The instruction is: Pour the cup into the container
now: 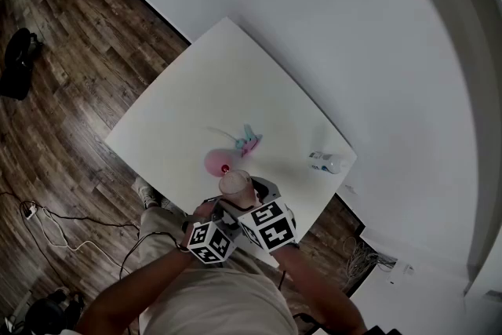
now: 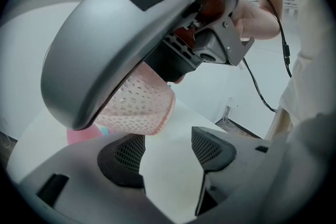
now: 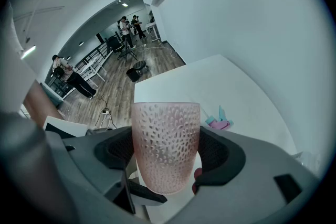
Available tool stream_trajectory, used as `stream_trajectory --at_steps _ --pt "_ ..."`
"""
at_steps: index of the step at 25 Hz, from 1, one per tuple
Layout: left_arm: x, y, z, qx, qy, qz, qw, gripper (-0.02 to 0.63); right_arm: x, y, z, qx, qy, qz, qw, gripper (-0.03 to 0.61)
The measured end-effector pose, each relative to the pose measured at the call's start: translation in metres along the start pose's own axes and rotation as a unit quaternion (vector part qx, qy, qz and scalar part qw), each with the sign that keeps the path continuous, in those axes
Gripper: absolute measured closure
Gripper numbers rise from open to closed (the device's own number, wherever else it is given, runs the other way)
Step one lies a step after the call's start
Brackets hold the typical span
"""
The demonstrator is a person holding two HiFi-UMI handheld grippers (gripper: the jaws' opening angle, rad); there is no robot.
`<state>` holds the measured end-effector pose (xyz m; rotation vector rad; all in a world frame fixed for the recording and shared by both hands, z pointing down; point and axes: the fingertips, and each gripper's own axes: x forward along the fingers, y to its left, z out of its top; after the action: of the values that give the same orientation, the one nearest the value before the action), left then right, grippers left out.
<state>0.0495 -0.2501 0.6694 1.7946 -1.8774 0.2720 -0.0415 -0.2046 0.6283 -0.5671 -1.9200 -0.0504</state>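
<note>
Right tongs (image 1: 241, 192) hold the pink dimpled cup (image 1: 234, 183) over the tabletop's (image 1: 204, 90) near edge in the head view, beside a pink container (image 1: 216, 162). Left gripper view: left tongs (image 2: 165, 152) are spread and empty (cup just ahead). Right gripper view: those tongs pinch the frosted, translucent cup's sides.

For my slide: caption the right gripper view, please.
Right gripper grips a dimpled pink cup, white table behind.

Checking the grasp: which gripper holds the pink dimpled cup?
The right gripper, shut on the pink dimpled cup; the left gripper is open, nothing between its jaws.
</note>
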Motion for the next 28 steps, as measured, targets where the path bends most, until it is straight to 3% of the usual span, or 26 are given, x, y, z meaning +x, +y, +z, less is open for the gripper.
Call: stream_trajectory --at_steps 28 --pt "0.001 0.0012 0.0019 0.003 -0.002 -0.003 1.0 0.327 0.0003 -0.0023 0.0017 0.001 0.004 -0.003 1.0 0.213"
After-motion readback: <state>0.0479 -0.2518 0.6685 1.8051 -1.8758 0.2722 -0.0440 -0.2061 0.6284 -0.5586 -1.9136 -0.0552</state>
